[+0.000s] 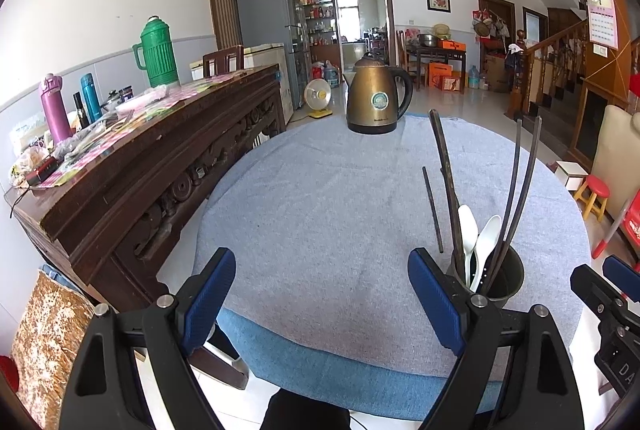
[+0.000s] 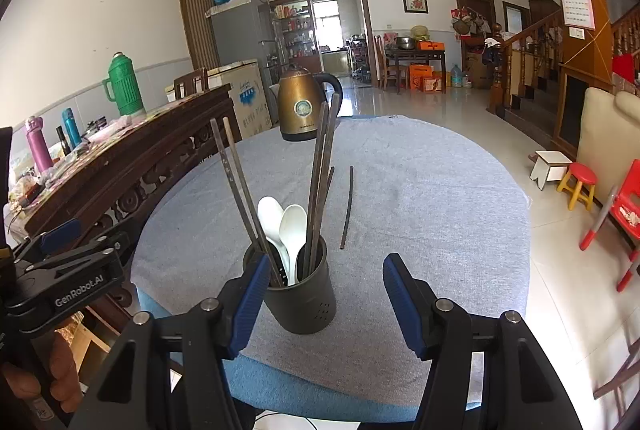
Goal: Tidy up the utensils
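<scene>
Hovering over the tabletop [image 2: 440, 189], both my fingers stand open and hold nothing. Right fingers [image 2: 324, 306] flank the holder [image 2: 304, 302] of chopsticks [image 2: 320, 181] and spoons [image 2: 292, 230]; one loose chopstick [image 2: 347, 207] lies beyond, kettle [image 2: 302, 107] behind. Left fingers [image 1: 322, 302] sit beside.

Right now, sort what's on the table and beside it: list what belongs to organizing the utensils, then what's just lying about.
Belongs to the job:
- dark utensil holder
- two white spoons standing in it
- dark chopsticks standing in it
- single chopstick lying loose on the blue-grey tablecloth

Just lying about:
- bronze kettle
- green thermos
- pink bottle
- teal bottle
</scene>
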The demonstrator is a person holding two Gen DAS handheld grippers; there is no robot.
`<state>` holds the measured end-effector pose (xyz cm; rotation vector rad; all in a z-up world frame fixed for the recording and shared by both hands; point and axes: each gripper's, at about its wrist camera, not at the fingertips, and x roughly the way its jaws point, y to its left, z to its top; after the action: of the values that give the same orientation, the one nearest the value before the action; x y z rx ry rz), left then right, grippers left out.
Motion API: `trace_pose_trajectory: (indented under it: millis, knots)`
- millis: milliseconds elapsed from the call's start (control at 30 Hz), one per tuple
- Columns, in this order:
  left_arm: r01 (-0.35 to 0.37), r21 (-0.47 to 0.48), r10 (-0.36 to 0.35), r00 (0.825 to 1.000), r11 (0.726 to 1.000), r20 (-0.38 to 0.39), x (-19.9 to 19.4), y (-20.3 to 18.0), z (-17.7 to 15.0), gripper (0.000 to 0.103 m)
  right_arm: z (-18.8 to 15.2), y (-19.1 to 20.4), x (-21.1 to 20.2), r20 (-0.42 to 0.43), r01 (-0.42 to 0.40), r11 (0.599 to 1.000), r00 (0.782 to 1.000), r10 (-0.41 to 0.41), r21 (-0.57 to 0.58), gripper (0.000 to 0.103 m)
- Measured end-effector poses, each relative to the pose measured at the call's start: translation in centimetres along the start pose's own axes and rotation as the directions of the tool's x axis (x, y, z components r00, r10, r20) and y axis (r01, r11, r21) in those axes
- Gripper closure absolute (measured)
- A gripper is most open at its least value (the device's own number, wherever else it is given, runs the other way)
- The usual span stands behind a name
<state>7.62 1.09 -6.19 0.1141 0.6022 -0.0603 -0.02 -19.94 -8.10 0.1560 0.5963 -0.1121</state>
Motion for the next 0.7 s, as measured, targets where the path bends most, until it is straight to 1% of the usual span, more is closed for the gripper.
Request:
trace_pose_trajectory:
  millis: [700]
  knots:
    - [0.008,-0.006,-0.008,1.0,1.0,-0.022,0.47,-0.28,-0.67,0.015,-0.01,-0.44,0.22,-0.022,0.007,1.0,1.0,-0.007,0.018,0.04]
